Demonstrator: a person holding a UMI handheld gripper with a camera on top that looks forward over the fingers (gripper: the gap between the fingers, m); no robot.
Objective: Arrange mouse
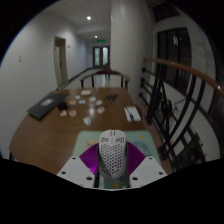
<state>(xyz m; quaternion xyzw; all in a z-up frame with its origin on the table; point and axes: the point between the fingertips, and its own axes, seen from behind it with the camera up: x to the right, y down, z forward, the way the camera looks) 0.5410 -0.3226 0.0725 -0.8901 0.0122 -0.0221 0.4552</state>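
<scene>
- The tool shows at the bottom of the gripper view, its two fingers with purple pads set close on either side of a white, perforated, honeycomb-shell plastic computer mouse; both pads appear to press on the shell's flanks, so I judge the mouse is held.
- The mouse sits between the fingers, raised above the round brown wooden tabletop and not resting on it, as far as can be told.
- Its long axis runs roughly upright and away from the tool, with the rounded end pointing forward and up. Which end is front or back cannot be told.
- Handling, as a judgement: a holed shell like this is likely light and stiff, with smooth plastic that may slip. The thin lattice could flex or crack under a hard squeeze, so the flat side flanks are the sensible place to grip.
- Beyond the fingers, a pale green mat lies on the tabletop just under and ahead of the mouse.
- Farther ahead, small white items and a dark flat object are scattered well apart from the tool.
</scene>
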